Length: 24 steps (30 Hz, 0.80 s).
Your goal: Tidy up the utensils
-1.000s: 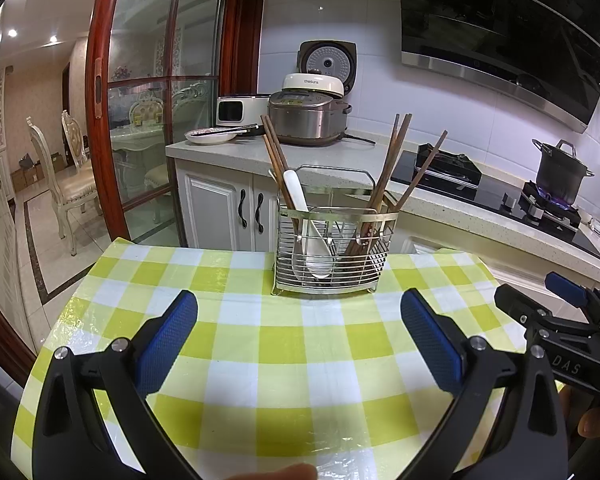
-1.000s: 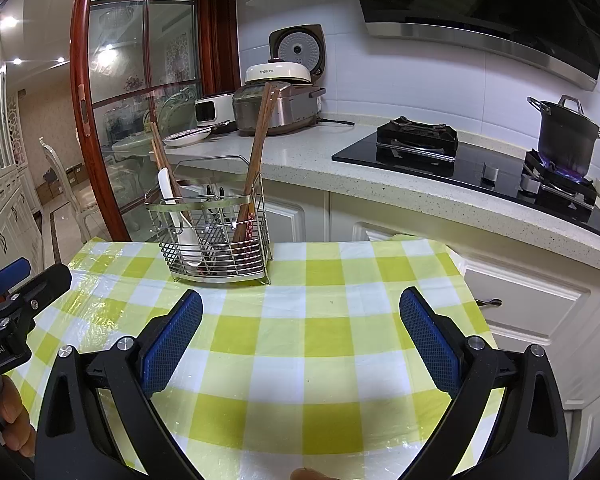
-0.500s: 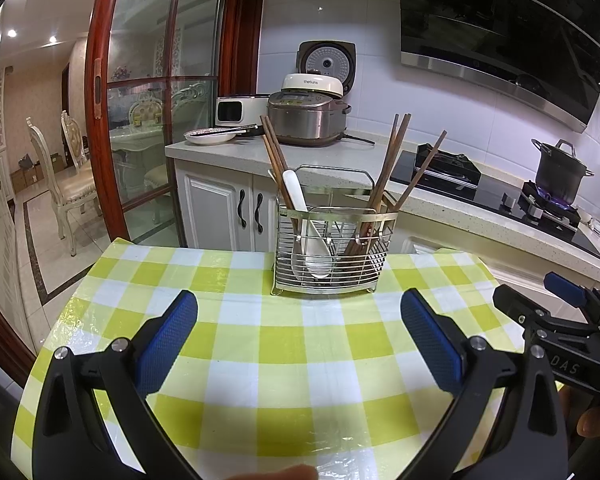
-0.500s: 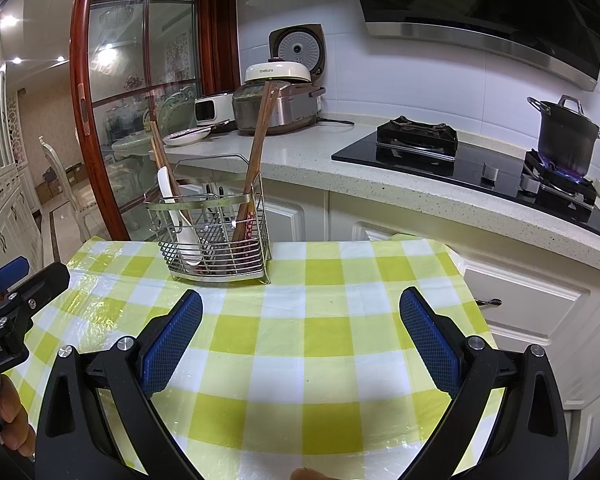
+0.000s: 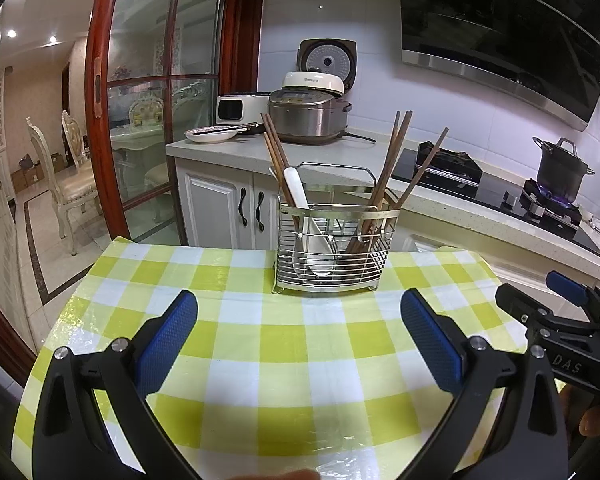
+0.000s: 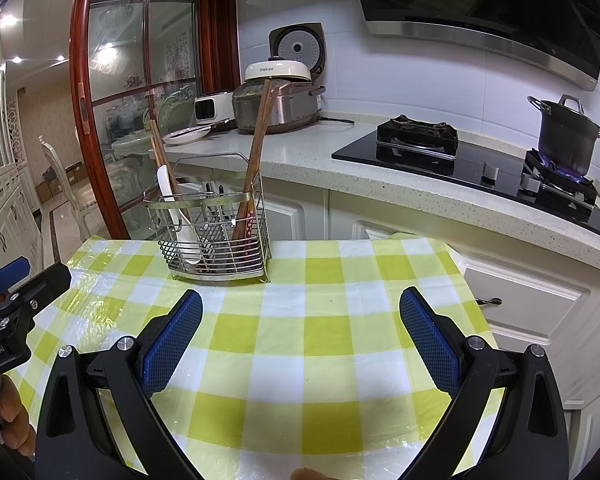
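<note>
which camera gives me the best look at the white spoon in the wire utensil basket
The left wrist view. It faces the wire basket almost head-on, so the white spoon shows from handle to bowl. The right wrist view sees the spoon from the side and farther off, its bowl partly behind wires.

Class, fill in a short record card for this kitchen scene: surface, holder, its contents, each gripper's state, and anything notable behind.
surface: table with a yellow-and-white checked tablecloth
holder: wire utensil basket, standing upright at the far side of the table
contents: wooden chopsticks leaning in both end sections; white spoon in the left section
left gripper: open, empty, above the cloth
right gripper: open, empty, above the cloth
behind: rice cooker on the counter; black pot over a lit burner
</note>
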Each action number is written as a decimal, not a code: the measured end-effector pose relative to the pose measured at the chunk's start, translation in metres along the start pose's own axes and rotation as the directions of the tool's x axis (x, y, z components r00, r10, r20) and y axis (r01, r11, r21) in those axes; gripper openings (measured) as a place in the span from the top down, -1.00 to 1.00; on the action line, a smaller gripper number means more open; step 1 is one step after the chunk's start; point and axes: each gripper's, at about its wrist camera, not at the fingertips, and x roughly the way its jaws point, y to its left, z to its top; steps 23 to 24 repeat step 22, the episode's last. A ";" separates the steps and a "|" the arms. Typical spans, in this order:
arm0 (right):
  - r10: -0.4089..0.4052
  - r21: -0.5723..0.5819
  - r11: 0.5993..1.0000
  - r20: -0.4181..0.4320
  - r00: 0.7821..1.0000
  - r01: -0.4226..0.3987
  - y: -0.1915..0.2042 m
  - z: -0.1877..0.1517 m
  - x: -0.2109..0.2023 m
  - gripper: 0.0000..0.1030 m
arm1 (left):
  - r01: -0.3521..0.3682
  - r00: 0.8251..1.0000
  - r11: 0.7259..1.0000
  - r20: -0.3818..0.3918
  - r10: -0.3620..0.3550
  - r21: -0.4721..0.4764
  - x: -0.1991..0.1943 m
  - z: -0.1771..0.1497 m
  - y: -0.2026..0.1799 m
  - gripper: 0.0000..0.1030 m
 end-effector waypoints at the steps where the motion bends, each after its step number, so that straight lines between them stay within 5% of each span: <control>1: -0.001 0.001 1.000 0.000 1.000 0.001 0.000 0.000 0.000 -0.81 | -0.009 1.000 1.000 0.003 0.009 0.003 0.000 -0.001 -0.001 -0.91; 24: -0.015 0.004 1.000 -0.004 1.000 0.016 -0.004 -0.002 0.004 -0.81 | 0.017 1.000 1.000 -0.012 -0.017 0.002 0.008 -0.006 0.004 -0.91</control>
